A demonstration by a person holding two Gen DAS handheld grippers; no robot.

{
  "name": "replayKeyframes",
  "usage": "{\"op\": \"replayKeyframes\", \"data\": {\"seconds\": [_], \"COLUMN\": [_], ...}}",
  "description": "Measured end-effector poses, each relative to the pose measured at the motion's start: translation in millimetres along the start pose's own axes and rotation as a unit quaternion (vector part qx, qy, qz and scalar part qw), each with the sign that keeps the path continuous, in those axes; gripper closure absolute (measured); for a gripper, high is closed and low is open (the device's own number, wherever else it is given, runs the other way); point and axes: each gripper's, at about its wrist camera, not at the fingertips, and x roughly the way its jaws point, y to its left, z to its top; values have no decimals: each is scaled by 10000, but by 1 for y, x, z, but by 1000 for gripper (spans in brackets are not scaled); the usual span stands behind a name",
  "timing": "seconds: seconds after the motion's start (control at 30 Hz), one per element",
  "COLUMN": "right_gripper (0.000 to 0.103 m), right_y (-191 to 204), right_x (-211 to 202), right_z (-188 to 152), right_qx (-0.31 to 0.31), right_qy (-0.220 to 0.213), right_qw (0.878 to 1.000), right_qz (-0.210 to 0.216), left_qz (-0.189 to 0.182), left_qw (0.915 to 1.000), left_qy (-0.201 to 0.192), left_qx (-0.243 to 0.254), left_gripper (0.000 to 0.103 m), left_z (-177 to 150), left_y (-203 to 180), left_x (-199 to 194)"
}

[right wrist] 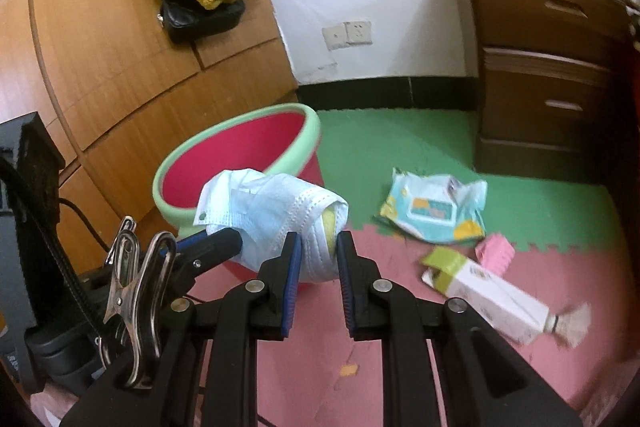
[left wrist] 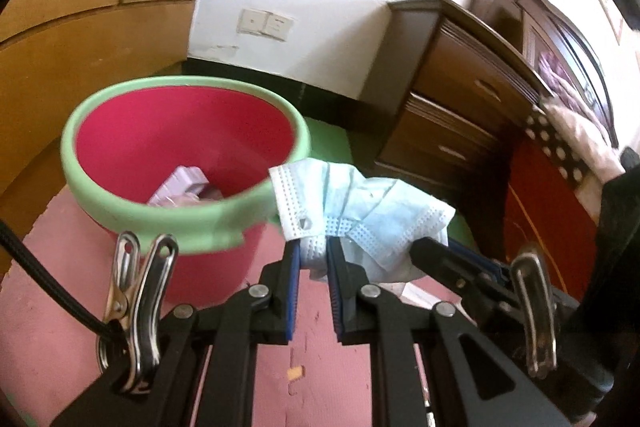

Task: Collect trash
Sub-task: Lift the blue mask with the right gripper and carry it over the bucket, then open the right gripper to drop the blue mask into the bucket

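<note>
A crumpled light-blue face mask [left wrist: 360, 203] hangs in the air just in front of the red bucket with a green rim [left wrist: 184, 83]. My left gripper [left wrist: 314, 251] is shut on the mask's white edge. The right gripper's finger [left wrist: 424, 251] reaches into the mask from the right. In the right wrist view my right gripper [right wrist: 318, 247] is shut on the same mask [right wrist: 272, 203], with something yellow-green tucked inside it. The left gripper's fingertip [right wrist: 228, 239] touches the mask from the left. The bucket [right wrist: 312, 123] stands behind the mask. A lilac packet [left wrist: 184, 187] lies inside the bucket.
On the foam floor mats to the right lie a wet-wipes pack [right wrist: 436, 211], a pink item [right wrist: 496, 253] and a white-and-green box [right wrist: 480, 287]. A brown drawer cabinet [right wrist: 552, 67] stands at the right. A wooden wardrobe [right wrist: 100, 47] curves behind the bucket.
</note>
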Motion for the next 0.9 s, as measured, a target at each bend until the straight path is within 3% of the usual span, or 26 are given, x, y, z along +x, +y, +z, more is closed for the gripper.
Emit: {"op": "replayKeyframes", "data": {"seconds": [0.4, 0.9], "right_gripper": [83, 83], "right_y": [29, 65], "right_x": [41, 90], "right_z": [39, 45], "right_qx": [-355, -958], "right_qy": [-151, -39], "right_qw": [9992, 9954], "right_qz": [123, 53], "left_qz": [449, 611], "left_qw": [9959, 9936], "left_qy": [-640, -619], "left_qx": [-444, -718], "left_gripper": [90, 89], "left_z": [40, 38], "left_y": [37, 90], "left_x": [10, 38]}}
